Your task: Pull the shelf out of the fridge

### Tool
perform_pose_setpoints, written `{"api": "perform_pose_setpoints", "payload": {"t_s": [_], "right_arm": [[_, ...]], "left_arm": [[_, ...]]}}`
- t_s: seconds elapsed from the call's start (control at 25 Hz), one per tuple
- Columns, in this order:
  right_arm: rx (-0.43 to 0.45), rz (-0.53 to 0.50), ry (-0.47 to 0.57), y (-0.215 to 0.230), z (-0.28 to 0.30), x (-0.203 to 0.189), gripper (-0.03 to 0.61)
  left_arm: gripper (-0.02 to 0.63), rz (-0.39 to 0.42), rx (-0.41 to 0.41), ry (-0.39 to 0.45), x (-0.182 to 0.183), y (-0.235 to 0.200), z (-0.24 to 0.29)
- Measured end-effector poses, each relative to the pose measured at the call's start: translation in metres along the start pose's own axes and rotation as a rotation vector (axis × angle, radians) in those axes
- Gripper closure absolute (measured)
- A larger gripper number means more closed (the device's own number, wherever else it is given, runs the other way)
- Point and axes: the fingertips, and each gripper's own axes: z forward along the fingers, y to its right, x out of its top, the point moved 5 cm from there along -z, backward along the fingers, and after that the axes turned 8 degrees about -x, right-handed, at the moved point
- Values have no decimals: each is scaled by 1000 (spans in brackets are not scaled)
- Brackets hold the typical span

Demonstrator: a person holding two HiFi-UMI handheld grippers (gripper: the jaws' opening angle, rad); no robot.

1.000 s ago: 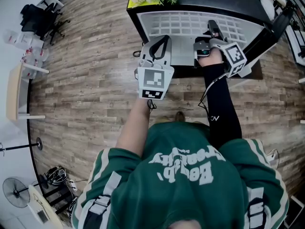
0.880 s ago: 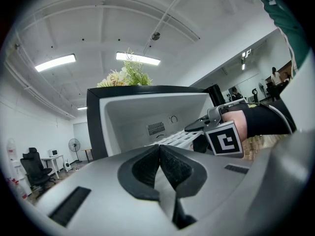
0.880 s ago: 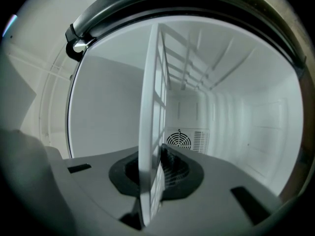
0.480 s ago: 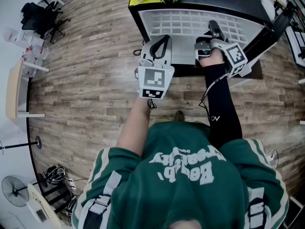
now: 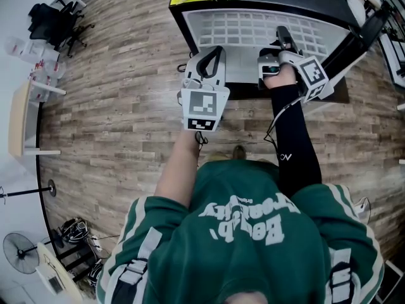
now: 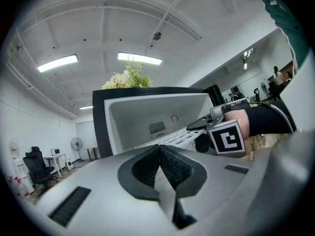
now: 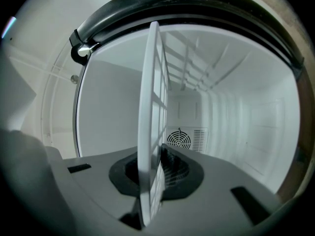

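Up at the top of the head view, the white grid shelf (image 5: 243, 30) sits partway out of the open fridge (image 5: 179, 18), with its front edge toward the person. The right gripper (image 7: 150, 181) is pinched on that edge, which runs edge-on between its pads. The left gripper (image 6: 160, 161) is closed on nothing, near the shelf's left front corner. I'd pull straight and level so it doesn't jam. Can't see the side slots or how much shelf is left inside, and the door (image 5: 354, 40) runs off the upper right.
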Motion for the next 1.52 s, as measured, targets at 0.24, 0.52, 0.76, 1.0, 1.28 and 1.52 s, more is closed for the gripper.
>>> {"api": "perform_pose_setpoints", "payload": {"t_s": [0.24, 0.52, 0.76, 1.0, 1.28, 1.52], "right_arm": [[-1, -11, 6, 0, -2, 0, 535], [-10, -16, 10, -2, -6, -1, 535], [-10, -14, 17, -1, -10, 0, 535], [-10, -10, 21, -2, -14, -2, 536], [-13, -13, 25, -1, -17, -1, 537], [-24, -16, 26, -1, -22, -2, 537]], "left_arm": [[597, -6, -5, 2, -2, 1, -3], [597, -15, -19, 4, -2, -1, -6], [597, -11, -34, 2, 0, 0, -8], [597, -7, -41, -3, 0, 1, -12], [597, -10, -38, 1, 1, 0, -17], [597, -16, -44, 4, 3, 1, -21]]}}
